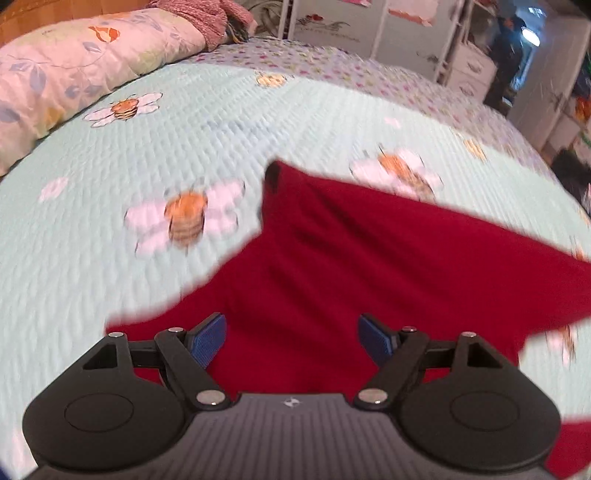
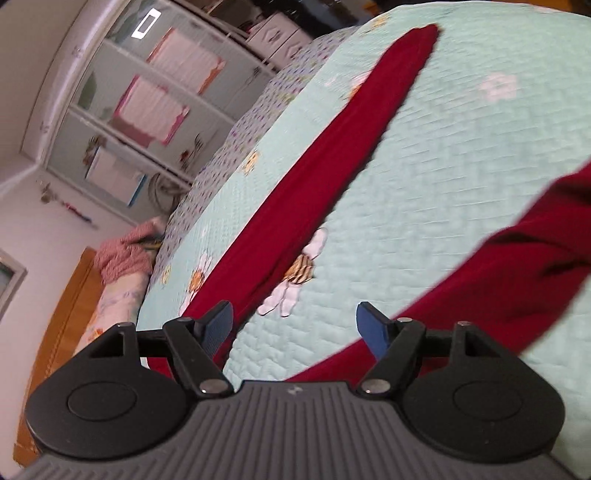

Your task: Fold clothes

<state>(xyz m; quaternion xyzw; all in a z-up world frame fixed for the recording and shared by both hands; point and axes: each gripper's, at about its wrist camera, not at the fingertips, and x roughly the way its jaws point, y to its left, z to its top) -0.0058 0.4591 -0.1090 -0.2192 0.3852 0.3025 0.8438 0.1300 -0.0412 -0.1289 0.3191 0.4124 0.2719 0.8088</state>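
In the left wrist view a floral pillow (image 1: pixel 74 70) lies at the far left along the top of the bed, with a pink knitted cloth (image 1: pixel 199 18) bunched just beyond it. The pale green quilt (image 1: pixel 129 277), stitched with bees and daisies, fills the middle. A red garment (image 1: pixel 332 266) is spread flat on the quilt, one sleeve (image 1: pixel 284 192) reaching up and away with its dark cuff opening showing. The left gripper (image 1: pixel 291 338) hangs over the garment's near part, its blue pads (image 1: pixel 208 341) spread wide with nothing between them; only the red cloth shows below the gap. Past the bed's far edge, to the right, stand white cabinets (image 1: pixel 469 70). The picture is smeared by motion.

In the right wrist view the scene is tilted. A white wardrobe (image 2: pixel 122 110) with pink and orange panels stands at the left, a wooden headboard (image 2: pixel 66 314) below it, and the pink cloth (image 2: pixel 122 254) and pillow (image 2: pixel 114 302) beside that. The quilt (image 2: pixel 461 184) slopes across the middle. A long red band of the garment (image 2: pixel 325 158) runs from near the left pad up to the far edge of the bed. More red cloth (image 2: pixel 517 280) curves in from the right edge to behind the right pad. The right gripper (image 2: pixel 293 328) is spread wide and pinches nothing; bare quilt shows between its pads (image 2: pixel 373 330).
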